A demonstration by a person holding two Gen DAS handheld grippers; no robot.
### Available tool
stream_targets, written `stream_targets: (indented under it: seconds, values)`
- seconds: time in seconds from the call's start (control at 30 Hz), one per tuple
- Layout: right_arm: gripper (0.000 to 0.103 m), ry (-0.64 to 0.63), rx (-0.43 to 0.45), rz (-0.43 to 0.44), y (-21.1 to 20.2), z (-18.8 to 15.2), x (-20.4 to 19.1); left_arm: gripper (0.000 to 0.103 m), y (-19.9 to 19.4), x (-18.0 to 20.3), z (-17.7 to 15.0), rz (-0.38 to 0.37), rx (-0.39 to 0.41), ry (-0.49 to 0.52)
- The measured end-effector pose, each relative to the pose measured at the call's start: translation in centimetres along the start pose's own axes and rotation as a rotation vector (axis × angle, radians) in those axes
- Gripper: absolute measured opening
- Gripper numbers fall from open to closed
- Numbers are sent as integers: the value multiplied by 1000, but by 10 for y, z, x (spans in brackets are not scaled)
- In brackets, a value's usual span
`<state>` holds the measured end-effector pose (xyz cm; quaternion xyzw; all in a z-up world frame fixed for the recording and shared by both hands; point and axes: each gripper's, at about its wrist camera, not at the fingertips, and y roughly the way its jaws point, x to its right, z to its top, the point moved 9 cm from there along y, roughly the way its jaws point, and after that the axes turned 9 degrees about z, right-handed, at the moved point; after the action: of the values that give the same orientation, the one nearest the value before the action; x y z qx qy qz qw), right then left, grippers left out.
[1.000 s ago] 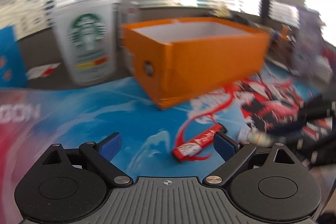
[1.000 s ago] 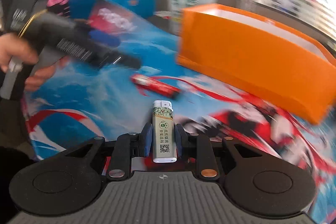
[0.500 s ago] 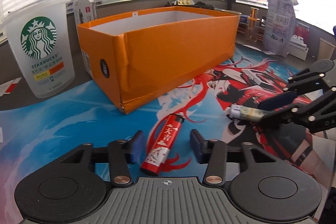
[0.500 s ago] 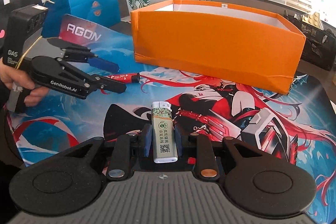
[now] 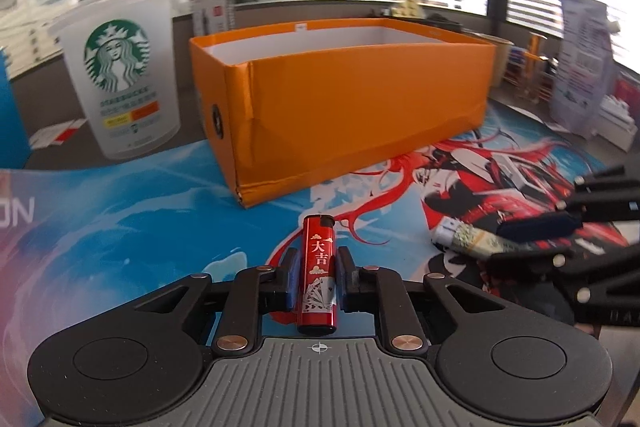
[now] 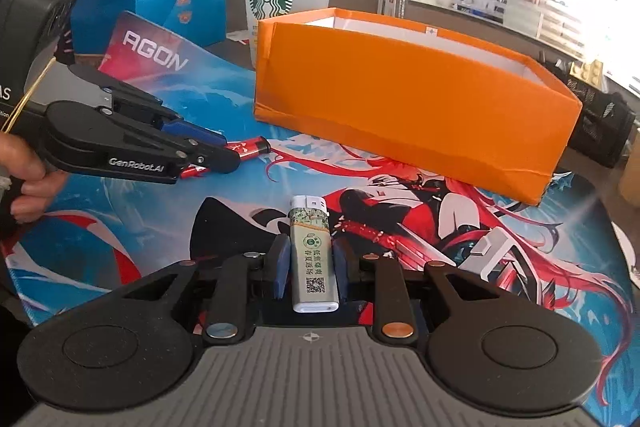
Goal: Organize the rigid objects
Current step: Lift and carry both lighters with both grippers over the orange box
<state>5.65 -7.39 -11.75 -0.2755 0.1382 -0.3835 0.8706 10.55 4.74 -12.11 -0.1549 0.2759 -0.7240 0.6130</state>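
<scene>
Both tongs were clamped on lighters — left tongs (image 5: 317, 269) on the red lighter (image 5: 318, 267), right tongs (image 6: 309, 259) on the white-green lighter (image 6: 313, 255), long axes running along the fingers toward the orange box (image 5: 352, 95). Box stood just ahead of both; from the left wrist view its near corner looked nearer the left tongs.

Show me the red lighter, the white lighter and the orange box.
red lighter (image 5: 319, 259), left wrist view, printed body.
white lighter (image 6: 313, 259), right wrist view, label.
orange box (image 6: 404, 95), right wrist view, near side wall.
</scene>
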Motion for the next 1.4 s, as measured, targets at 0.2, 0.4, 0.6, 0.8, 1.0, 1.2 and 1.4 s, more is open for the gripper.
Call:
stream_targets:
  seconds: [0.2, 0.4, 0.6, 0.8, 1.0, 1.2, 1.4]
  values:
    - [22, 29, 13, 2, -4, 0, 4, 16, -1, 0, 1, 17, -23, -52]
    - [21, 33, 38, -2, -13, 4, 5, 16, -8, 7, 5, 28, -12, -55]
    - [21, 27, 52, -3, -18, 7, 3, 16, -21, 14, 13, 25, 15, -56]
    - [12, 12, 86, -11, -32, 18, 1, 16, -42, 24, 24, 14, 58, -55]
    - [12, 4, 72, -10, -34, 22, 8, 16, -56, 24, 41, 22, 111, -54]
    - [20, 107, 54, 58, -16, 9, 12, 16, -55, 22, 41, 19, 105, -74]
    - [32, 41, 3, 38, -4, -3, 4, 16, -56, 21, 44, 8, 110, -78]
